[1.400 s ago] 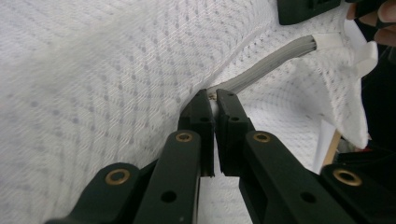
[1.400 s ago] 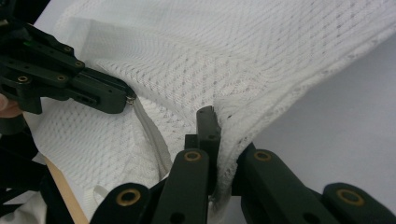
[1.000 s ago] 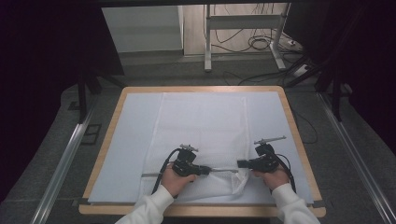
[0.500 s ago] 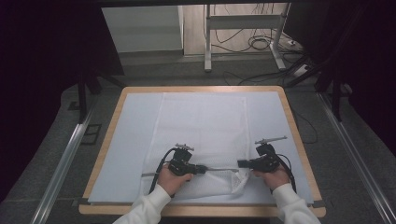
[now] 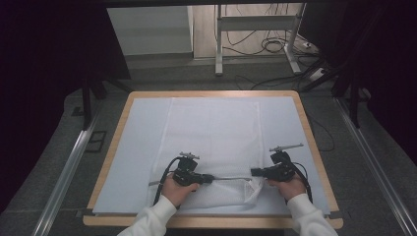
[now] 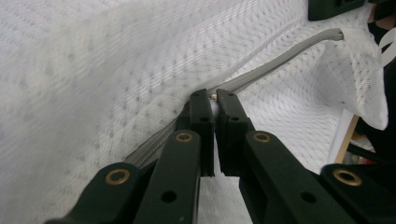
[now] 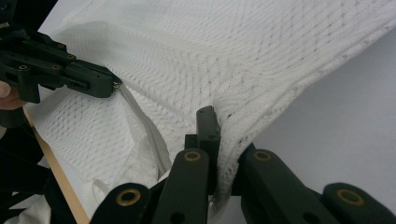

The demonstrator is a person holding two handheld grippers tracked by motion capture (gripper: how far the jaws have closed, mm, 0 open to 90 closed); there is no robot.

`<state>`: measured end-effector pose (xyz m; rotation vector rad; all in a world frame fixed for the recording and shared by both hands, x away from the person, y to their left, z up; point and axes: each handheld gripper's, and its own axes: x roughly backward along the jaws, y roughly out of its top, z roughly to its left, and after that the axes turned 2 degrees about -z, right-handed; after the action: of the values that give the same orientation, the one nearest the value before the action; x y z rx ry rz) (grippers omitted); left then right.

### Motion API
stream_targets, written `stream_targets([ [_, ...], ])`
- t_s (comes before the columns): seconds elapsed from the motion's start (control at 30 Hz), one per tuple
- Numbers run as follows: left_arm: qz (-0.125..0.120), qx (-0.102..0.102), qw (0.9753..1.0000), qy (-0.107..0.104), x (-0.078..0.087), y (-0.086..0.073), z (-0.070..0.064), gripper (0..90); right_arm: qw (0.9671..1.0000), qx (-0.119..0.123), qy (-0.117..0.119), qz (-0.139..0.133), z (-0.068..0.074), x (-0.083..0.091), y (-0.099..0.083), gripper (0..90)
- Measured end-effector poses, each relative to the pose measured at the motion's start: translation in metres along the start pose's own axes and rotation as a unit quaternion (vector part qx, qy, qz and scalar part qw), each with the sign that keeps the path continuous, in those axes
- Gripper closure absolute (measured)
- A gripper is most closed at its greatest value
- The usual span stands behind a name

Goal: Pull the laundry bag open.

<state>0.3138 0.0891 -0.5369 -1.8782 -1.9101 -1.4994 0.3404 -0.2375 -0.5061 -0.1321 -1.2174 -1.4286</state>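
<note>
A white mesh bag point(image 5: 214, 132) lies flat on the pale sheet, its grey zipper point(image 5: 231, 178) running along the near end. My left gripper point(image 5: 210, 178) is shut on the zipper pull point(image 6: 213, 96), and the grey zipper point(image 6: 280, 56) stretches away toward the right gripper. My right gripper point(image 5: 254, 172) is shut on the bag's near right corner, where the mesh fabric point(image 7: 261, 93) drapes over one jaw and hides it. In the right gripper view, the left gripper point(image 7: 70, 70) sits at upper left. Both hands rest low on the table.
The wooden-rimmed table point(image 5: 310, 132) is covered by a pale blue sheet point(image 5: 142, 137). Beyond the far edge stand a metal frame point(image 5: 255, 34) and loose cables point(image 5: 275, 46) on the floor. Dark curtains close both sides.
My left gripper has slid slightly leftward along the zipper line with the pull in it. The right gripper holds its place on the bag's corner.
</note>
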Motion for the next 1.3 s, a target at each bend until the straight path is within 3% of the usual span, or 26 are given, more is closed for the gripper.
stream_targets([
  [0.6, -0.004, 0.007, 1.0000, 0.003, 0.012, -0.007, 0.007, 86.9, 1.0000, -0.003, -0.001, -0.002, -0.001, 0.001, -0.001, 88.5],
  [0.73, -0.006, 0.002, 0.9997, 0.024, 0.015, -0.009, 0.009, 87.0, 0.9999, -0.004, -0.010, -0.005, -0.002, 0.003, 0.000, 88.5],
  [0.87, -0.012, 0.017, 0.9997, 0.015, 0.022, -0.012, 0.015, 87.0, 0.9999, -0.010, -0.009, -0.010, -0.007, 0.007, -0.001, 88.5],
  [1.3, -0.014, 0.021, 0.9995, 0.020, 0.029, -0.016, 0.020, 86.9, 0.9999, -0.009, -0.008, -0.011, -0.007, 0.007, -0.002, 88.5],
])
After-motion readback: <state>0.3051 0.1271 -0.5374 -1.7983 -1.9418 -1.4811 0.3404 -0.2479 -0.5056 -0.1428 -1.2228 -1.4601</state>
